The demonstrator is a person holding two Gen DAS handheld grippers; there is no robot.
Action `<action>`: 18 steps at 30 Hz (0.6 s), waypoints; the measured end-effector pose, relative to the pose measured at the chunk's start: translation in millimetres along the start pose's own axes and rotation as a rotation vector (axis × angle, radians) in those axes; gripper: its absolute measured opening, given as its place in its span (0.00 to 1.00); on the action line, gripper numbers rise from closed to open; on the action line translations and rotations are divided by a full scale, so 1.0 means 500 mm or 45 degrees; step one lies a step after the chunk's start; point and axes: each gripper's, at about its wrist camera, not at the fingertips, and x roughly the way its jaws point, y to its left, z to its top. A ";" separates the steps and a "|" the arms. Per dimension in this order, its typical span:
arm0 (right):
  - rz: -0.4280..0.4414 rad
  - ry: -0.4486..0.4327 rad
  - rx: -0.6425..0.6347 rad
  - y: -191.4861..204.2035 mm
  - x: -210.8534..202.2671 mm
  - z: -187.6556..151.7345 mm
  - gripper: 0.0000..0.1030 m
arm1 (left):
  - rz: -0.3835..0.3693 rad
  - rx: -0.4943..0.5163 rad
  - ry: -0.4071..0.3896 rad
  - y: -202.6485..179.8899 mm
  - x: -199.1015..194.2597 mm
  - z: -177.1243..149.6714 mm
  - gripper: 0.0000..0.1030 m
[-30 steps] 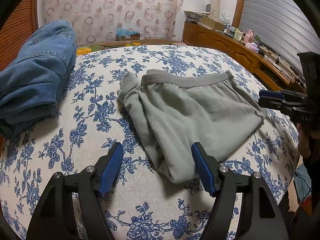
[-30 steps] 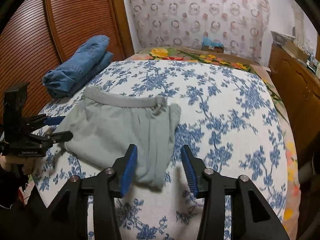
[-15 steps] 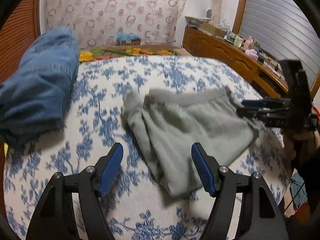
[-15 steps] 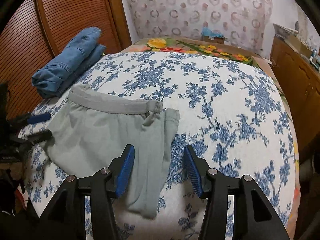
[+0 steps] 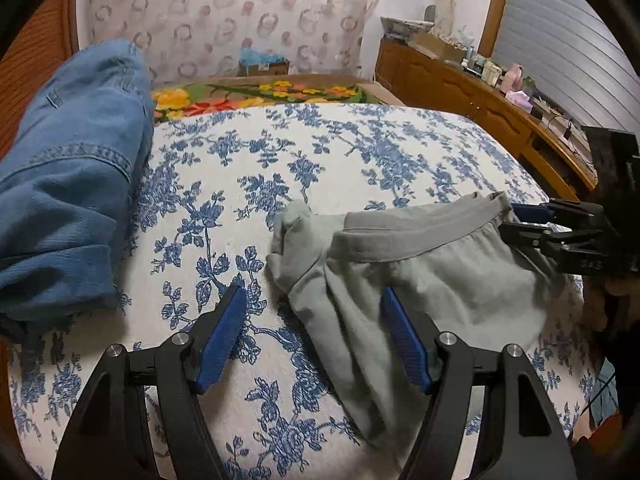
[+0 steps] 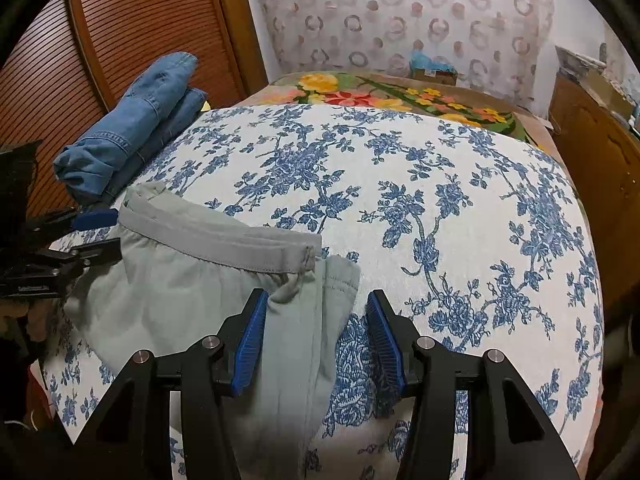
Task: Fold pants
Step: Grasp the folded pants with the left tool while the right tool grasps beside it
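The grey-green pants [image 5: 432, 276] lie folded on the blue-flowered bed cover [image 5: 328, 160], waistband toward the far side. My left gripper [image 5: 316, 340] is open, its fingers straddling the pants' left folded edge. In the right wrist view the pants [image 6: 184, 292] lie at lower left; my right gripper [image 6: 316, 340] is open with the pants' right folded edge between its blue pads. Each gripper shows in the other view, at the opposite waistband end: the right one [image 5: 532, 224] and the left one [image 6: 96, 236], both open.
Folded blue jeans [image 5: 68, 184] lie at the bed's left edge, next to a slatted wooden door [image 6: 120, 40]. A wooden dresser [image 5: 472, 100] with clutter runs along the right. A flowered blanket [image 6: 392, 96] and patterned curtain [image 6: 400, 16] are at the far end.
Both grippers have moved forward and lower toward the pants; the pants now lie closer in both views, with each folded edge between the open fingers. The pants themselves have not visibly shifted.
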 end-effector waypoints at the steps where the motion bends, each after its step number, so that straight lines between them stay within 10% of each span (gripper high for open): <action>1: 0.002 -0.001 -0.001 -0.001 0.001 0.001 0.51 | -0.008 -0.005 0.010 0.002 0.006 0.001 0.70; 18: -0.013 -0.035 -0.044 0.009 0.003 -0.009 0.51 | -0.101 -0.012 0.025 0.004 0.027 0.031 0.59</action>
